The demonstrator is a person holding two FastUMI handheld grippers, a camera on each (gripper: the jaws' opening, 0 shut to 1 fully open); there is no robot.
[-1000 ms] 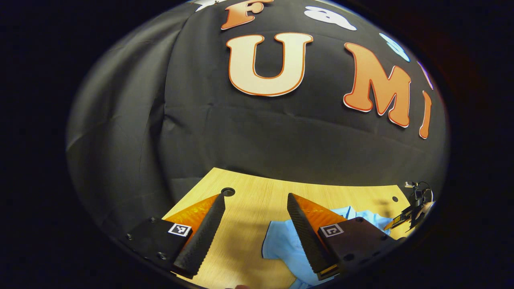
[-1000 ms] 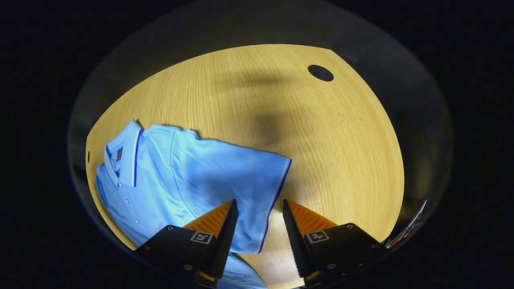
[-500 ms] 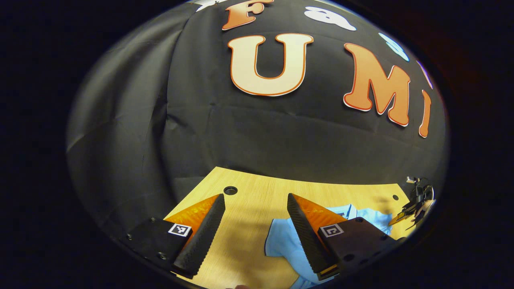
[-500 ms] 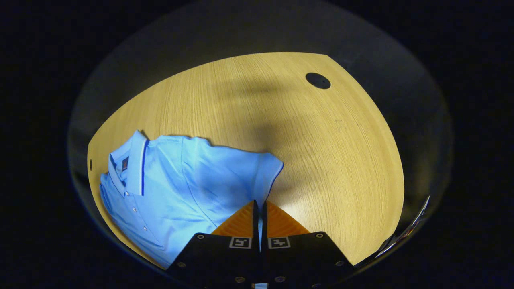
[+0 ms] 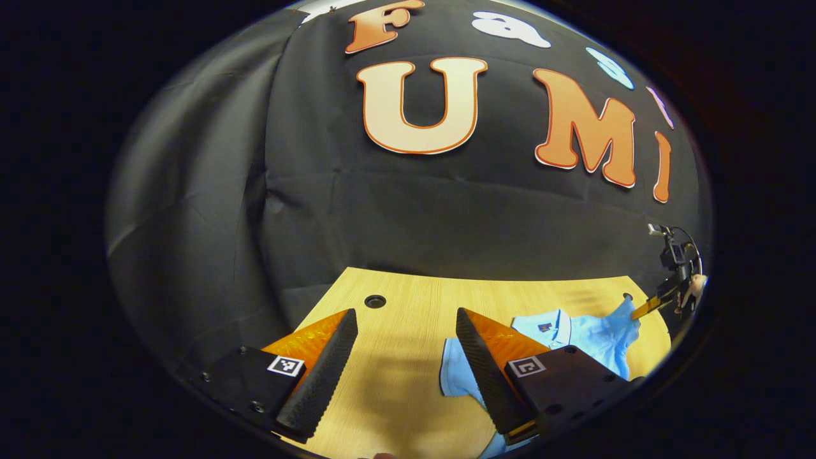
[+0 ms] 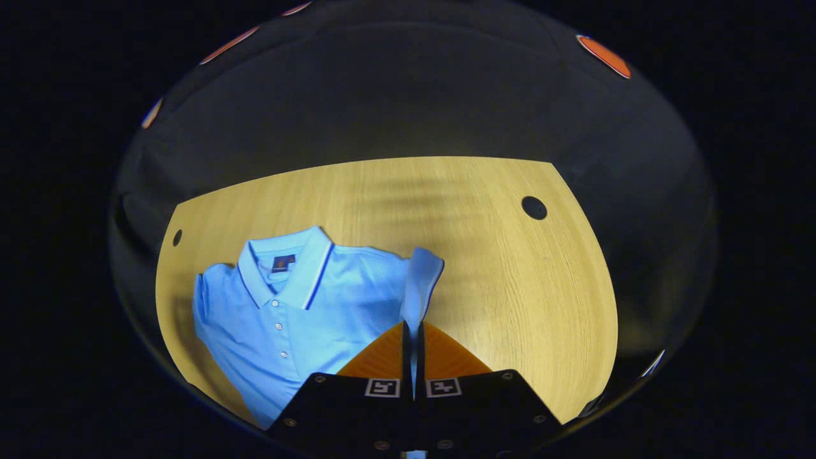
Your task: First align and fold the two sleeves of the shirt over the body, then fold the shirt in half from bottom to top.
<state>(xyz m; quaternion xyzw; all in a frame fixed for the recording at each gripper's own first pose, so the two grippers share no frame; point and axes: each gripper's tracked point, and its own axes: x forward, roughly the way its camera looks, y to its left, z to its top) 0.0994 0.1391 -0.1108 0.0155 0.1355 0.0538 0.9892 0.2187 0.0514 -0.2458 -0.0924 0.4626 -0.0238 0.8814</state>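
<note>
Shirt lay face up on the table, its one sleeve lifted in my right gripper.

My right gripper was closed on the sleeve's edge; my left gripper hung wide open and empty just beside the other sleeve. Judging from that thin pinch, the cloth could slip out or drag the body askew if I pulled too hard. A cable hole sat well apart; nothing blocked the fold.

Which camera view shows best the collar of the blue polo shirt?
The right gripper view: the collar faces the camera, open and unobstructed, with the buttons below it. In the left gripper view the collar is small and far off, near the picture's edge, beside the left tool's finger.
</note>
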